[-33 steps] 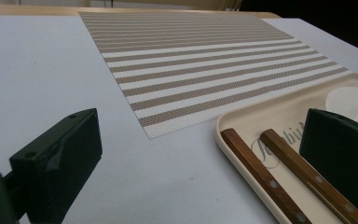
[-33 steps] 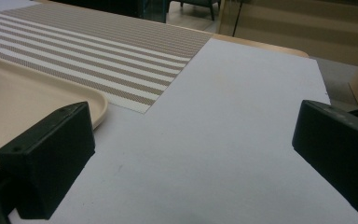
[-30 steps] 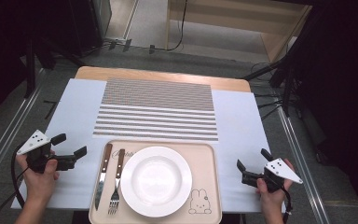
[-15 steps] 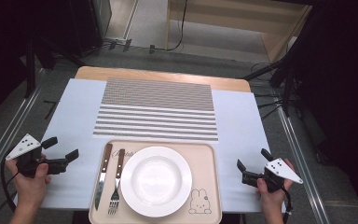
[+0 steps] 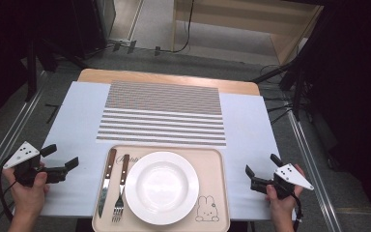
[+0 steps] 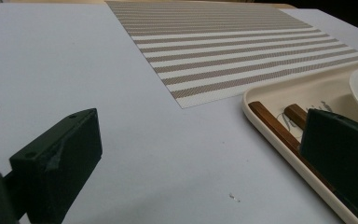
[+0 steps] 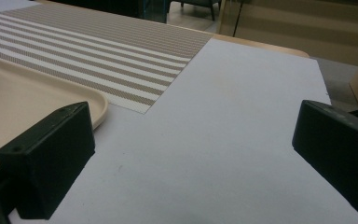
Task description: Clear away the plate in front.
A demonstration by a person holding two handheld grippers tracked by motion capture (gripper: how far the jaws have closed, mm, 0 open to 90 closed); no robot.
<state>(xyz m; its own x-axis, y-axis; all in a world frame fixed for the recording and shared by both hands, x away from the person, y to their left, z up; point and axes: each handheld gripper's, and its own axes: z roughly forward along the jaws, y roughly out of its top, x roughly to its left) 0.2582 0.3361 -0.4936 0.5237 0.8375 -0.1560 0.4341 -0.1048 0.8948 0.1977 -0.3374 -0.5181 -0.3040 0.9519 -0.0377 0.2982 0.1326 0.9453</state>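
The tray (image 5: 217,159) lies at the near edge of the table, holding a plate (image 5: 162,186), knife (image 5: 106,181) and fork (image 5: 121,188). Your left gripper (image 5: 60,162) rests left of it, your right gripper (image 5: 261,170) right of it, both with jaws spread and empty.
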